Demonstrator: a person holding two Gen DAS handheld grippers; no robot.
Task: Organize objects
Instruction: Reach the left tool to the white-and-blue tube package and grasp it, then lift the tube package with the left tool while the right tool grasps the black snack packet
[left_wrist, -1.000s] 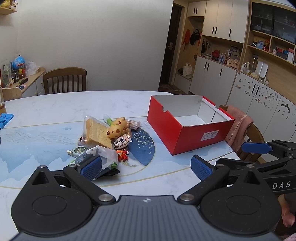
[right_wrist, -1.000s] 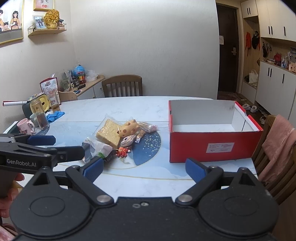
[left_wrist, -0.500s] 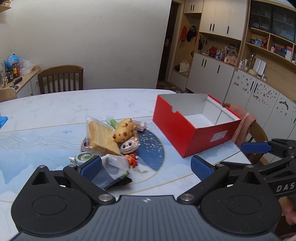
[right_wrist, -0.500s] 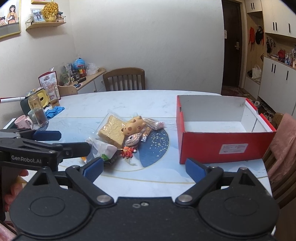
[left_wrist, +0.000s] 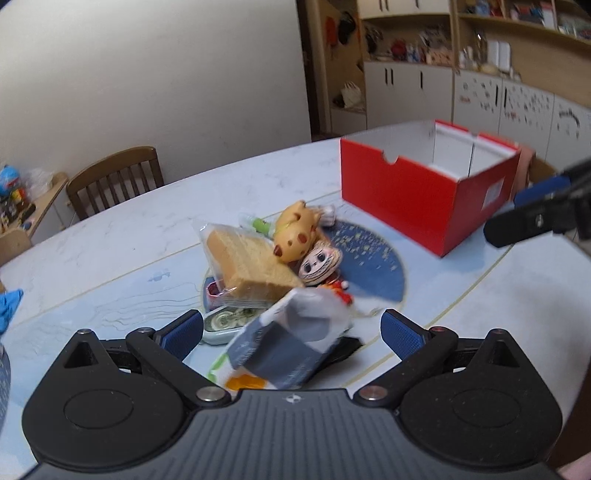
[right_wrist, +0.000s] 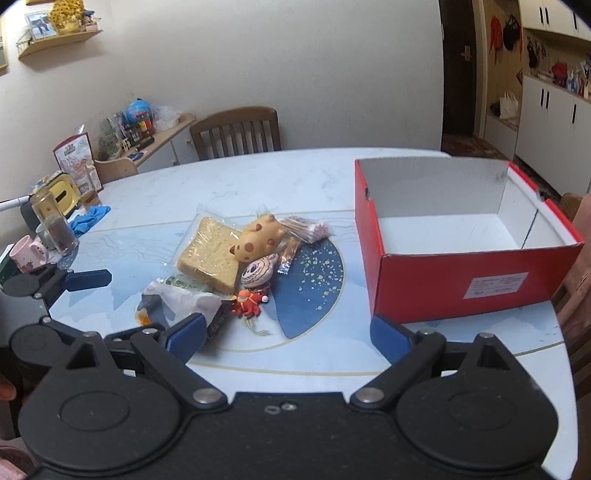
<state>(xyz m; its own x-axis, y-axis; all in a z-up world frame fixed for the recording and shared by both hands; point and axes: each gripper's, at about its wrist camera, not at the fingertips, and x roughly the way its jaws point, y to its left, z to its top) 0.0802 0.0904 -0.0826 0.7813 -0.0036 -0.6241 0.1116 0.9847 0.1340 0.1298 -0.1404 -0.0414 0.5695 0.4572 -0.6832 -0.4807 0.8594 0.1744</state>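
A pile of small objects lies mid-table: bagged bread (left_wrist: 251, 266) (right_wrist: 208, 258), a yellow spotted toy (left_wrist: 295, 232) (right_wrist: 258, 238), a round face charm (left_wrist: 319, 260) (right_wrist: 258, 273), a red figure (right_wrist: 249, 301), a pack of sticks (right_wrist: 306, 229) and a grey-white pouch (left_wrist: 291, 341) (right_wrist: 184, 302). An open red box (left_wrist: 402, 192) (right_wrist: 458, 284) stands to their right, empty. My left gripper (left_wrist: 291, 332) is open, with the pouch between its fingers but not gripped. My right gripper (right_wrist: 288, 332) is open and empty, near the front of the pile.
A round tin (left_wrist: 225, 321) lies by the pouch. Mugs (right_wrist: 27, 253), a jar (right_wrist: 55, 229) and a blue glove (right_wrist: 88, 218) sit at the table's left. A wooden chair (right_wrist: 236, 133) stands behind; a cloth-draped chair (left_wrist: 532, 166) is by the box.
My left gripper has moved forward and lower onto the pile, so the pouch now lies between its fingers. My right gripper has moved closer to the pile and box.
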